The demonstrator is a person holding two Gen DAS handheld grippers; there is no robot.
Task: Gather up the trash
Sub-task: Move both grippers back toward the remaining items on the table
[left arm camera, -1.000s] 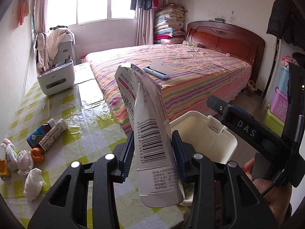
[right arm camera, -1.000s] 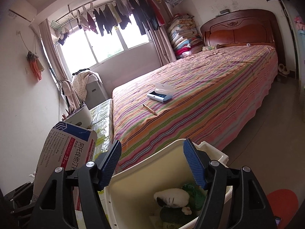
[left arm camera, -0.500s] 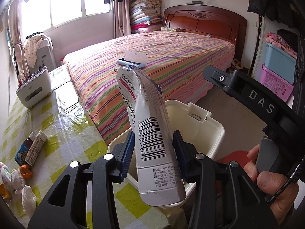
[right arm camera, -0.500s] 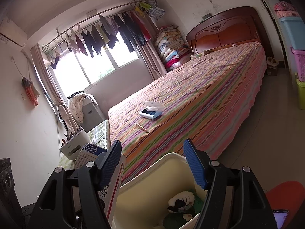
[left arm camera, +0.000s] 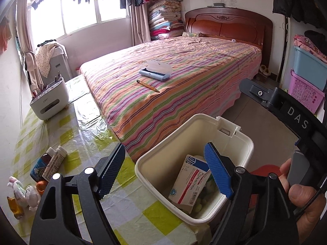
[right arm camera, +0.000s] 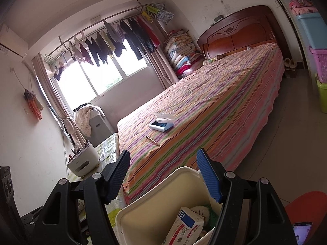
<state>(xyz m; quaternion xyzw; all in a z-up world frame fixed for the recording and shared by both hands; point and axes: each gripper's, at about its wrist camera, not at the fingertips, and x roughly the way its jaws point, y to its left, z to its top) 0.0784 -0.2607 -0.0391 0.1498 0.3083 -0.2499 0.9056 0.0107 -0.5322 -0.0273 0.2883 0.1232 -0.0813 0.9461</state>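
Observation:
A cream trash bin (left arm camera: 155, 155) stands at the table's right edge, lid off. A white, red and blue medicine box (left arm camera: 189, 183) lies inside it on other trash; it also shows in the right wrist view (right arm camera: 185, 227) in the bin (right arm camera: 147, 210). My left gripper (left arm camera: 165, 172) is open and empty, just above the bin's rim. My right gripper (right arm camera: 163, 176) is open and empty, above the bin. Crumpled tissues (left arm camera: 22, 192), an orange scrap (left arm camera: 40, 184) and two small bottles (left arm camera: 49, 163) lie on the yellow-checked table (left arm camera: 67, 134) at the left.
A white pen-holder box (left arm camera: 49, 100) stands at the table's far end. A striped bed (left arm camera: 173, 81) with a blue case (left arm camera: 155, 72) and a pencil (left arm camera: 148, 85) borders the table. Stacked storage bins (left arm camera: 308, 81) stand at the right.
My left gripper opened and let go of the medicine box, which dropped into the bin. The left view swung toward the bin. The right gripper stayed open over the bin.

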